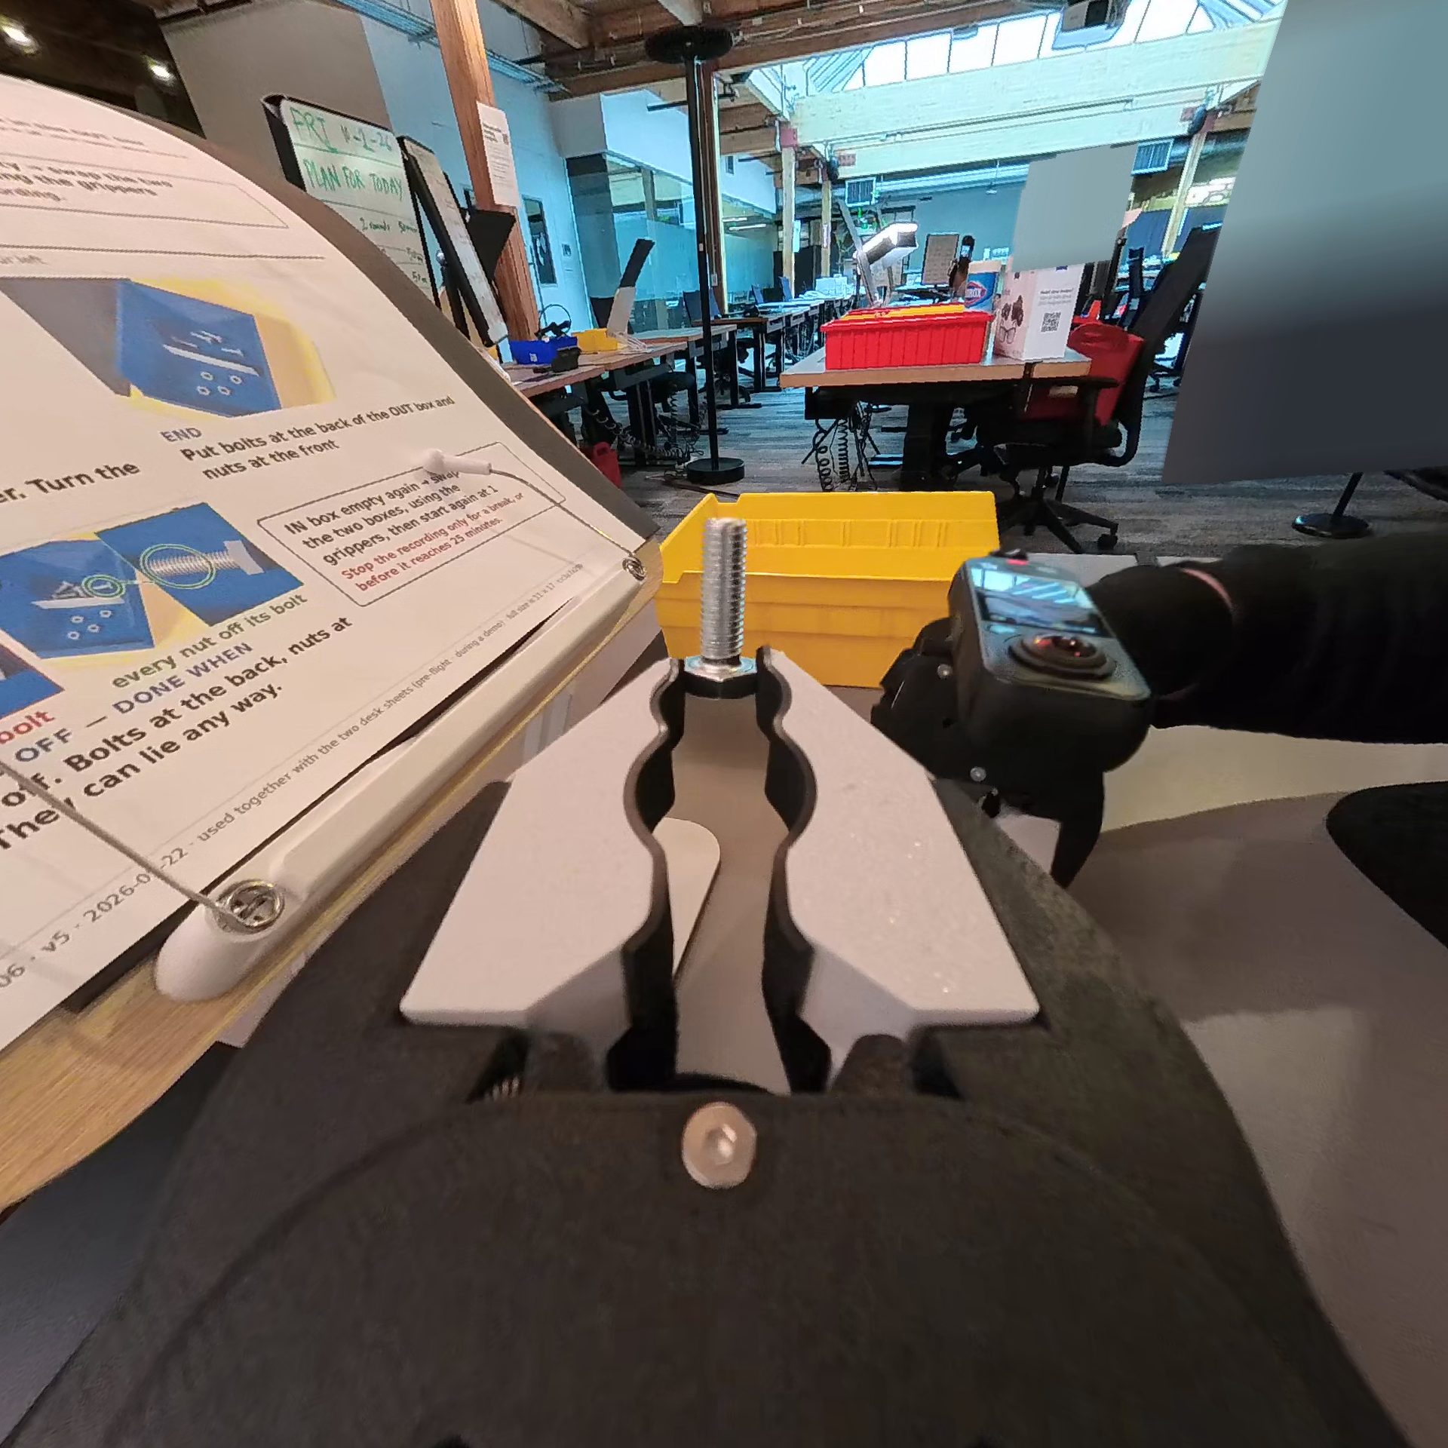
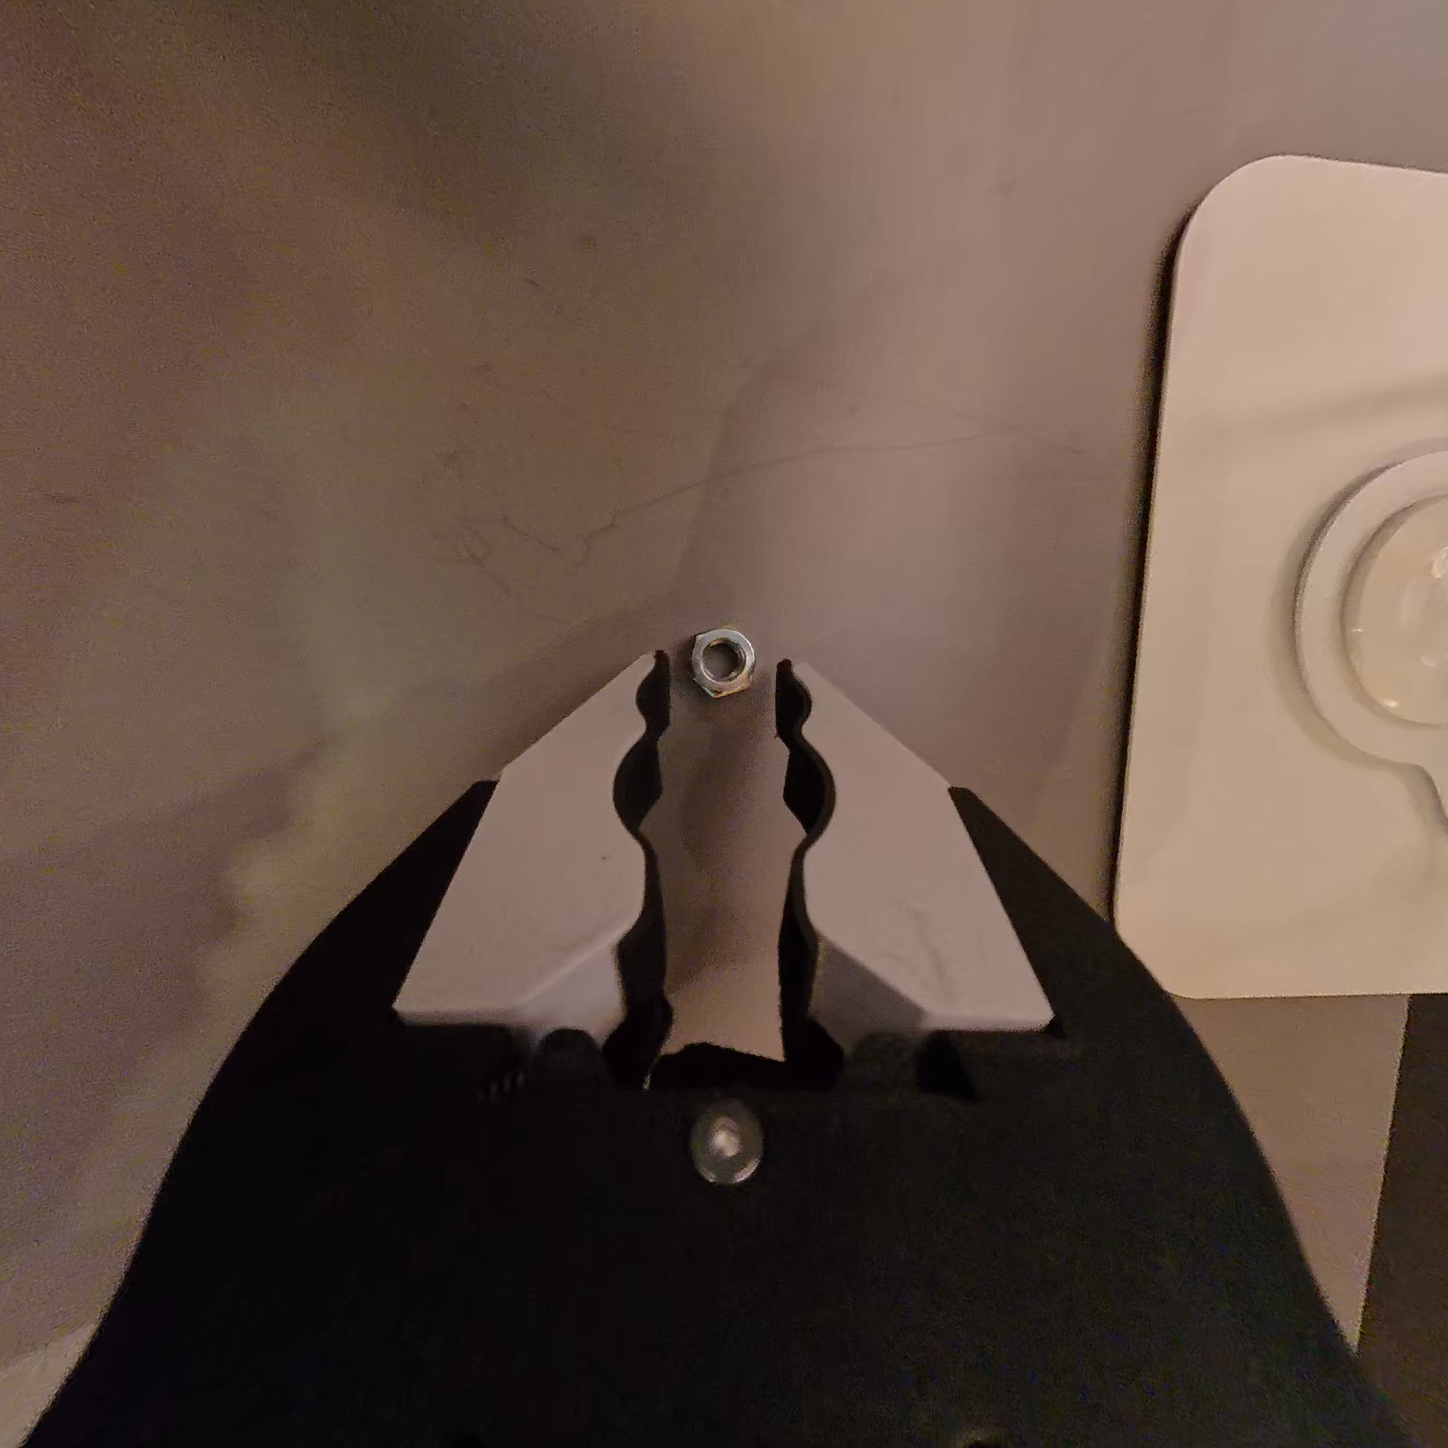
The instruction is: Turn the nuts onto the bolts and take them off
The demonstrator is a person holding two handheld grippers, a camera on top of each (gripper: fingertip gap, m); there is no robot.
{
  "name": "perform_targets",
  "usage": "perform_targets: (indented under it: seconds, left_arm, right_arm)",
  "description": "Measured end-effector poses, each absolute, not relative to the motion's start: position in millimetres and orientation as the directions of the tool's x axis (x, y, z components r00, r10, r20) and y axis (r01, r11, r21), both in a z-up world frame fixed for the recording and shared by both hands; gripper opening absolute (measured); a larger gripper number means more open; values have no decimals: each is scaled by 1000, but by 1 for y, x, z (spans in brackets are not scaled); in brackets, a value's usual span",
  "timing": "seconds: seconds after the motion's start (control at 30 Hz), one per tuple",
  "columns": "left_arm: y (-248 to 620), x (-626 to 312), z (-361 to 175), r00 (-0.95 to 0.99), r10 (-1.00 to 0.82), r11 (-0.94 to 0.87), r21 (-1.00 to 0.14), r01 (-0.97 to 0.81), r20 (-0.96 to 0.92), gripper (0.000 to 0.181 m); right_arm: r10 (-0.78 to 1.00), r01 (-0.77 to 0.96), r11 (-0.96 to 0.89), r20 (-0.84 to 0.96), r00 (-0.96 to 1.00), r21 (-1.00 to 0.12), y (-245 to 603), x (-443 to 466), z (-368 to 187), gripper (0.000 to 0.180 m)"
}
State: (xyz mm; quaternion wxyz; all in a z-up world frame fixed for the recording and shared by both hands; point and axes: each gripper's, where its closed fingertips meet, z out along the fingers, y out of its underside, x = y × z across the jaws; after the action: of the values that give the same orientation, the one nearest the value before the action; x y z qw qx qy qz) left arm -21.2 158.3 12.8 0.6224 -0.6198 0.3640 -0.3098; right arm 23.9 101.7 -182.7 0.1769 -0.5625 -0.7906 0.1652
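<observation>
My left gripper [image 1: 719, 667] is shut on the hex head of a silver bolt [image 1: 722, 588], which stands upright with its threaded shaft pointing up. No nut shows on the bolt. A small silver nut [image 2: 722, 664] lies flat on the grey table [image 2: 470, 392]. My right gripper [image 2: 721, 664] is open and points down at the table, with the nut between its fingertips and a gap on each side. The right gripper also shows in the left wrist view [image 1: 1034, 674], held by a black-gloved hand [image 1: 1293, 627] to the right of the bolt.
A yellow bin [image 1: 830, 580] stands just behind the bolt. A slanted board with a printed instruction sheet [image 1: 235, 548] fills the left. A white plate with a round clear fitting [image 2: 1269, 548] lies on the table right of the nut. Office desks and a red bin [image 1: 901, 337] are far behind. The gap from one gripper's tips to the other's is roughly 20 centimeters.
</observation>
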Motion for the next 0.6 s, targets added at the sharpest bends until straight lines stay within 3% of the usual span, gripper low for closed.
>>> perform_targets:
  seconds: [0.6]
  left_arm:
    - [160, -18, 6, 537, -842, 24, -997, -75, -60, 16]
  right_arm:
    - [949, 821, 304, 78, -306, -484, 103, 25, -183, 15]
